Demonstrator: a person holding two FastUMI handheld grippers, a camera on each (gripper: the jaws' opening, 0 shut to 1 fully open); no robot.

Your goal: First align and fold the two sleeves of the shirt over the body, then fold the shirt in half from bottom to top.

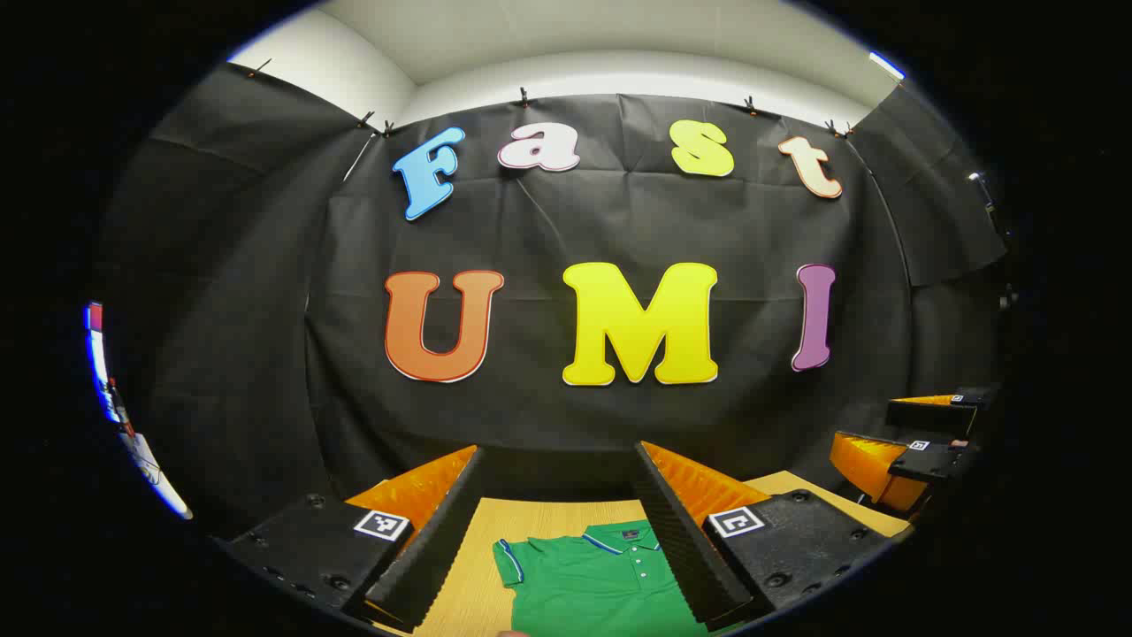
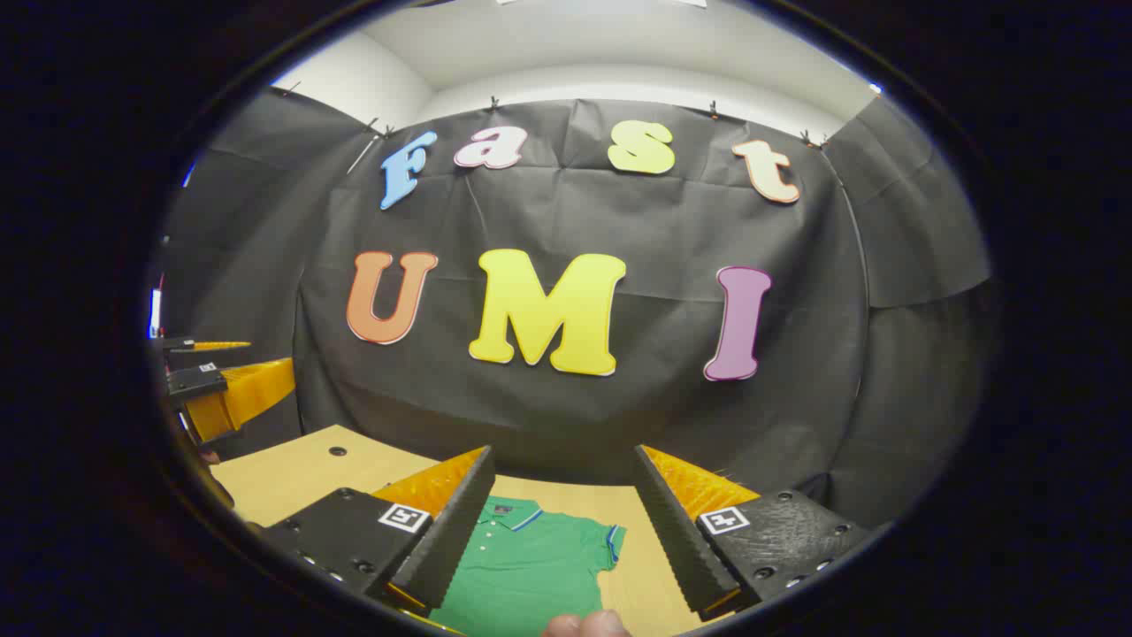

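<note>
A green polo shirt (image 1: 588, 579) with blue-white trim on collar and sleeves lies flat on the wooden table (image 1: 495, 518), collar toward the black wall. My left gripper (image 1: 559, 460) hovers above it, open, nothing between its fingers; one short sleeve (image 1: 508, 561) lies spread to the left. In the right gripper view the shirt (image 2: 526, 566) lies below my right gripper (image 2: 562, 456), which is also open and holds nothing; the other short sleeve (image 2: 612, 543) sticks out to the right. The lower part of the shirt is out of sight.
The right gripper (image 1: 920, 451) is seen at the far right of the left gripper view, the left gripper (image 2: 217, 385) at the far left of the right gripper view. The table (image 2: 292, 469) has a small hole (image 2: 337, 450). A fingertip (image 2: 585, 625) pokes in at the bottom edge.
</note>
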